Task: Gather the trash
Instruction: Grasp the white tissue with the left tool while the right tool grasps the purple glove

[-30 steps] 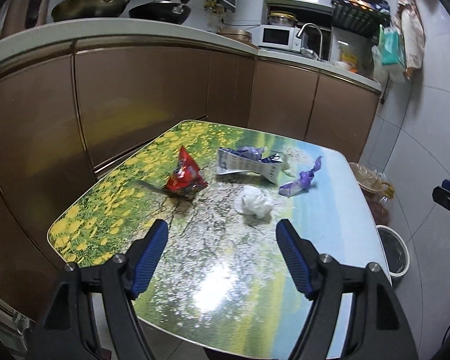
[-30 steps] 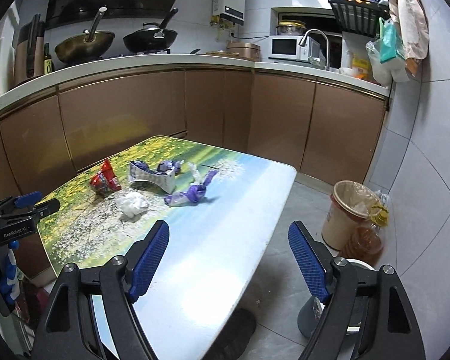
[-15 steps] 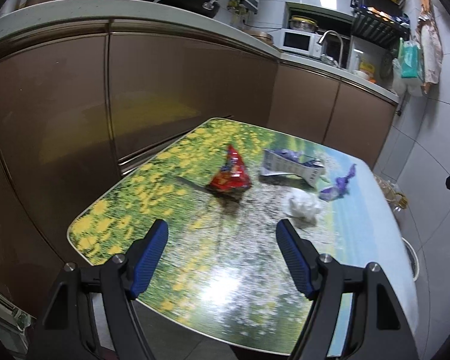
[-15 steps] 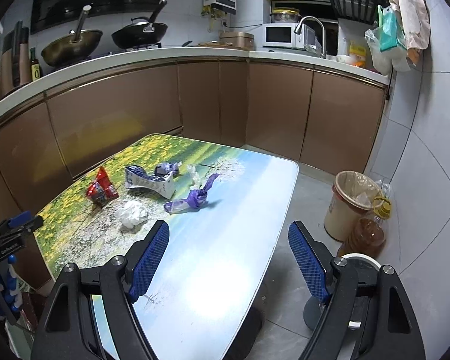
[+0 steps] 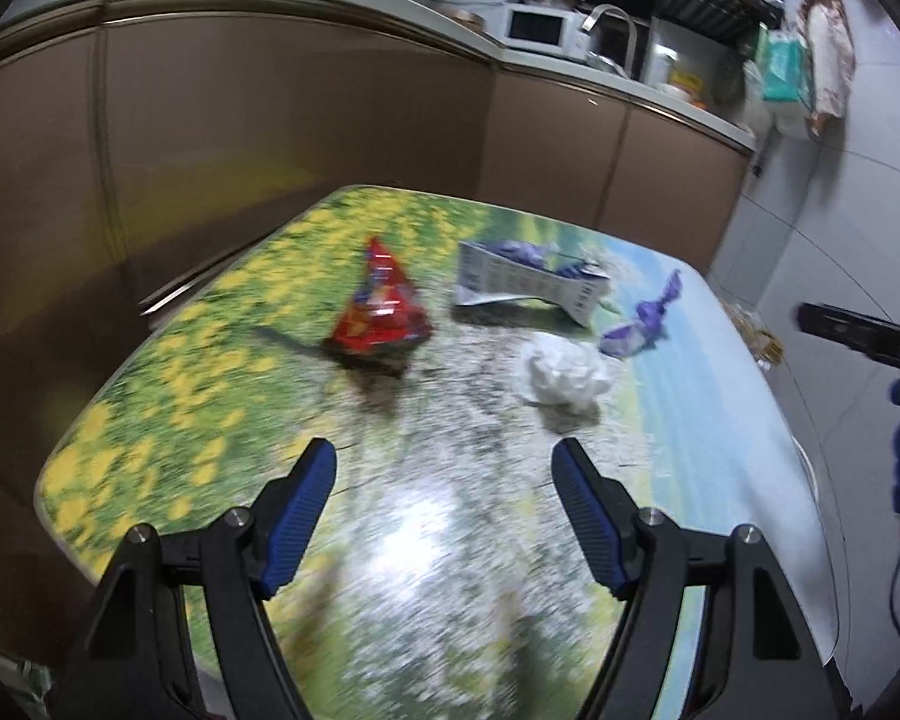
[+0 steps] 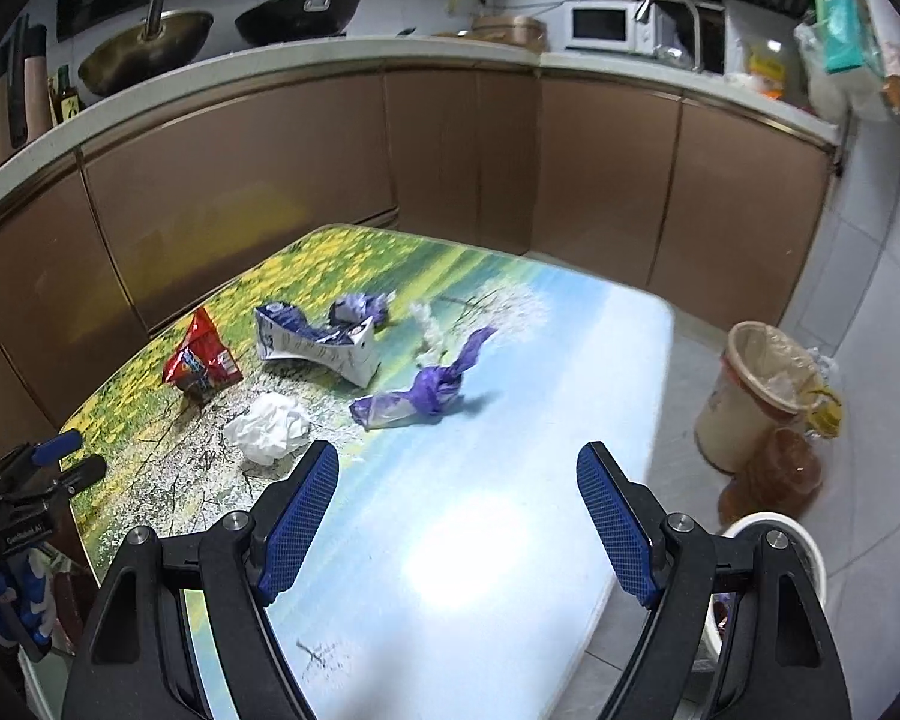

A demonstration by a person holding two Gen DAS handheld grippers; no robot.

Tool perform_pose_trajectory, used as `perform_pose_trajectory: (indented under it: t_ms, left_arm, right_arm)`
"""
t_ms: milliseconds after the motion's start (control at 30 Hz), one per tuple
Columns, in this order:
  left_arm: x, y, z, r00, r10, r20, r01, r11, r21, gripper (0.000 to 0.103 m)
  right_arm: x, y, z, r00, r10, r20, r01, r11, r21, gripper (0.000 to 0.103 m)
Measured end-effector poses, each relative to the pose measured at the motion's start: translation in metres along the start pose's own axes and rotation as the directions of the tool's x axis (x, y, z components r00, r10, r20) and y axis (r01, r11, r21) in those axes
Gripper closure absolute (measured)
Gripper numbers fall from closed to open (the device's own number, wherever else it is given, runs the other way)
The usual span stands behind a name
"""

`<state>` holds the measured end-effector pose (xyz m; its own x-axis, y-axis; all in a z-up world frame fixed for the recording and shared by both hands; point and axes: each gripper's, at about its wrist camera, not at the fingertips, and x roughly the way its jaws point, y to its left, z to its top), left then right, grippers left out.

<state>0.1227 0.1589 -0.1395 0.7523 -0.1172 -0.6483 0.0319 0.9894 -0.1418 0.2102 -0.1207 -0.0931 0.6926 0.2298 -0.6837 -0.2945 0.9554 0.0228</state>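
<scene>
Trash lies on a table (image 5: 198,384) (image 6: 510,480) printed with a flower landscape. A red snack bag (image 5: 381,306) (image 6: 201,360) is on the left. Behind it is a white-and-purple wrapper (image 5: 525,282) (image 6: 318,345). A crumpled white tissue (image 5: 564,375) (image 6: 270,426) and a twisted purple wrapper (image 5: 642,324) (image 6: 420,393) lie nearer the middle. My left gripper (image 5: 444,480) is open and empty above the near part of the table, short of the red bag and tissue. My right gripper (image 6: 459,483) is open and empty over the table's right part, short of the purple wrapper.
A lined trash bin (image 6: 756,396) stands on the floor right of the table, beside an amber bottle (image 6: 774,474) and a white bucket (image 6: 774,546). Brown cabinets (image 6: 450,168) under a countertop wrap around the far side. Pans (image 6: 150,51), a microwave (image 6: 606,27) and a tap sit on it.
Both grippers have moved forward and lower toward the table, so the trash looks larger and closer. Their jaws have kept the same width. The trash has not moved.
</scene>
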Motion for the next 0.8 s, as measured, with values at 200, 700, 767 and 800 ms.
perform_pose_trajectory:
  t_ms: [200,700,767,800]
  left_arm:
    - [0.044,-0.033,0.021,0.993,-0.101,-0.066,0.105,0.993,0.051,0.030]
    - [0.124,-0.056,0.048,0.983,-0.097,-0.154,0.107,0.993,0.054,0.045]
    - [0.128,-0.056,0.046,0.981,-0.104,-0.164,0.114,0.992,0.050,0.052]
    - [0.129,-0.056,0.045,0.979,-0.107,-0.174,0.117,0.992,0.049,0.059]
  right_arm:
    - [0.049,-0.001,0.010,0.996,0.069,-0.050,-0.069,0.998,0.015,0.022]
    - [0.164,-0.003,0.034,0.980,0.138,-0.145,-0.128,0.988,0.082,0.048]
    - [0.167,-0.003,0.032,0.978,0.140,-0.156,-0.129,0.988,0.083,0.056]
    - [0.167,-0.003,0.030,0.977,0.142,-0.157,-0.130,0.988,0.082,0.061]
